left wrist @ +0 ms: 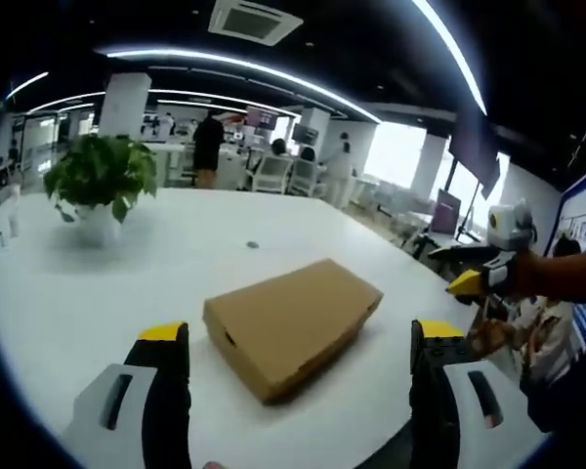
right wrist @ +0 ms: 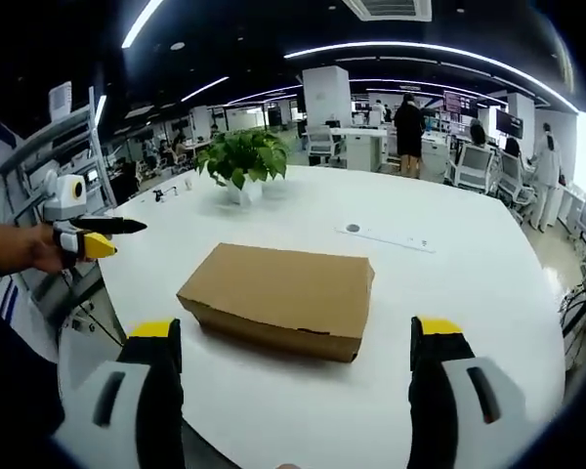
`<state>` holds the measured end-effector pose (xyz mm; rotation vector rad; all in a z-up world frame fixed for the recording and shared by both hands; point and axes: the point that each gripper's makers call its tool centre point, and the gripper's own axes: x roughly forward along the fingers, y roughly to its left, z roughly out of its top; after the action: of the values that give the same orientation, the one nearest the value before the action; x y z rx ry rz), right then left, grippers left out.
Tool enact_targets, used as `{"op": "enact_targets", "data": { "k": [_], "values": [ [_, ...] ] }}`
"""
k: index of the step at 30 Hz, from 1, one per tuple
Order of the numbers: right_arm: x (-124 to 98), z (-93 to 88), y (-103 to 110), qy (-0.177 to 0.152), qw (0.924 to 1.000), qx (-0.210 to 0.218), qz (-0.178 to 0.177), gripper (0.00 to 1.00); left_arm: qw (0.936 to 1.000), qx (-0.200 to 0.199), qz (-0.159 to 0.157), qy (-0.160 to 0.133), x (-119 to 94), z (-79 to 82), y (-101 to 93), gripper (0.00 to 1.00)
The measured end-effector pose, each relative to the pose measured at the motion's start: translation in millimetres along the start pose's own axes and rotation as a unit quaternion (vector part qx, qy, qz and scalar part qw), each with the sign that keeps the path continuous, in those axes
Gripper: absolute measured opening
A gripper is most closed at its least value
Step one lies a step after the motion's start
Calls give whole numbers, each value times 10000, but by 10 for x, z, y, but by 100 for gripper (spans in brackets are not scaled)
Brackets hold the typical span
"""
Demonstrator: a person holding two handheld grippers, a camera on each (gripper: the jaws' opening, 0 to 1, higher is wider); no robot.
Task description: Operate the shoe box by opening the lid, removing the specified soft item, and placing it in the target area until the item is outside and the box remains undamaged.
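Observation:
A plain brown cardboard shoe box (left wrist: pixel 293 322) lies flat on the white table (left wrist: pixel 176 264) with its lid shut. My left gripper (left wrist: pixel 300 366) is open, its yellow-tipped jaws wide apart just short of the box. The right gripper (left wrist: pixel 488 278) enters this view from the right, held in a hand above the table's edge. In the right gripper view the same box (right wrist: pixel 283 298) lies ahead of my right gripper (right wrist: pixel 298 357), which is open with nothing between its jaws. The left gripper (right wrist: pixel 93 239) shows at the left, held in a hand.
A potted green plant (left wrist: pixel 100 181) stands at the table's far left; the plant (right wrist: pixel 242 161) is behind the box in the right gripper view. A thin white strip with a dark disc (right wrist: pixel 383 234) lies beyond the box. Chairs, desks and people fill the office behind.

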<state>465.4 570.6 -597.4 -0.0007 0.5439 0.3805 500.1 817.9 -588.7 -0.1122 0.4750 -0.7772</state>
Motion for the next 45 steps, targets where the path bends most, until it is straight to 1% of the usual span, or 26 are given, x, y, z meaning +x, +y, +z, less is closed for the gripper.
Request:
{"op": "enact_targets", "data": {
  "k": [3, 5, 6, 11, 12, 13, 15, 16, 18, 20, 21, 22, 24, 27, 29, 30, 32, 34, 35, 38, 39, 40, 41, 42, 43, 45],
  "values": [
    [153, 11, -78, 72, 10000, -42, 18, 92, 9999, -60, 18, 99, 116, -36, 73, 96],
    [260, -4, -134, 157, 9999, -41, 27, 92, 9999, -33, 49, 107, 199, -52, 127, 96],
    [302, -7, -152, 168, 9998, -37, 36, 92, 9998, -72, 63, 195, 229, -80, 149, 96],
    [553, -55, -243, 328, 9994, -46, 56, 91, 9995, -145, 83, 253, 432, -129, 248, 96],
    [597, -75, -263, 381, 9993, -38, 51, 91, 9993, -179, 84, 326, 491, -164, 275, 95],
    [662, -103, -292, 443, 9990, -10, 50, 90, 9992, -175, 97, 333, 530, -176, 298, 95],
    [779, -170, -331, 573, 9983, 70, 67, 89, 9987, -313, 90, 391, 607, -212, 331, 95],
    [826, -179, -343, 570, 9983, 86, 74, 89, 9987, -326, 99, 371, 666, -226, 358, 95],
    [929, -242, -393, 675, 9976, 150, 49, 89, 9979, -380, 125, 504, 755, -283, 382, 95],
    [1019, -313, -432, 822, 9963, 244, 35, 88, 9979, -380, 123, 518, 831, -312, 404, 95],
    [1062, -316, -448, 807, 9964, 271, 40, 88, 9971, -438, 129, 614, 877, -356, 419, 95],
    [1111, -344, -473, 869, 9957, 318, 21, 88, 9968, -458, 147, 633, 907, -374, 433, 95],
    [1163, -340, -477, 859, 9956, 383, 40, 88, 9961, -491, 158, 715, 985, -428, 461, 94],
    [1262, -366, -498, 909, 9948, 452, 37, 88, 9935, -701, 222, 867, 1066, -533, 508, 94],
    [1307, -393, -505, 937, 9945, 473, 33, 87, 9916, -654, 278, 1081, 1103, -652, 526, 93],
    [1336, -416, -494, 982, 9939, 498, 74, 87, 9893, -758, 254, 1223, 1122, -717, 504, 93],
    [1369, -429, -468, 985, 9935, 555, 134, 86, 9893, -734, 217, 1240, 1161, -753, 480, 92],
    [1398, -452, -442, 1015, 9927, 622, 204, 85, 9884, -646, 221, 1355, 1180, -815, 468, 91],
    [1419, -474, -418, 1041, 9922, 635, 251, 84, 9872, -715, 221, 1408, 1196, -841, 466, 91],
    [1455, -543, -401, 1164, 9908, 611, 317, 83, 9866, -717, 227, 1447, 1230, -858, 453, 88],
    [1456, -549, -376, 1175, 9896, 738, 384, 82, 9865, -673, 244, 1471, 1228, -861, 450, 85],
    [1456, -551, -361, 1184, 9889, 791, 418, 80, 9864, -565, 295, 1517, 1229, -876, 471, 82],
    [1451, -551, -351, 1187, 9892, 746, 423, 80, 9844, -467, 356, 1660, 1215, -915, 502, 78],
    [1449, -555, -344, 1198, 9892, 722, 438, 80, 9864, -523, 374, 1512, 1232, -874, 498, 77],
    [1448, -561, -345, 1205, 9894, 678, 446, 80, 9865, -440, 355, 1539, 1222, -881, 499, 77],
    [1443, -555, -340, 1145, 9892, 758, 511, 81, 9866, -466, 361, 1520, 1218, -890, 498, 77]
  ]
}}
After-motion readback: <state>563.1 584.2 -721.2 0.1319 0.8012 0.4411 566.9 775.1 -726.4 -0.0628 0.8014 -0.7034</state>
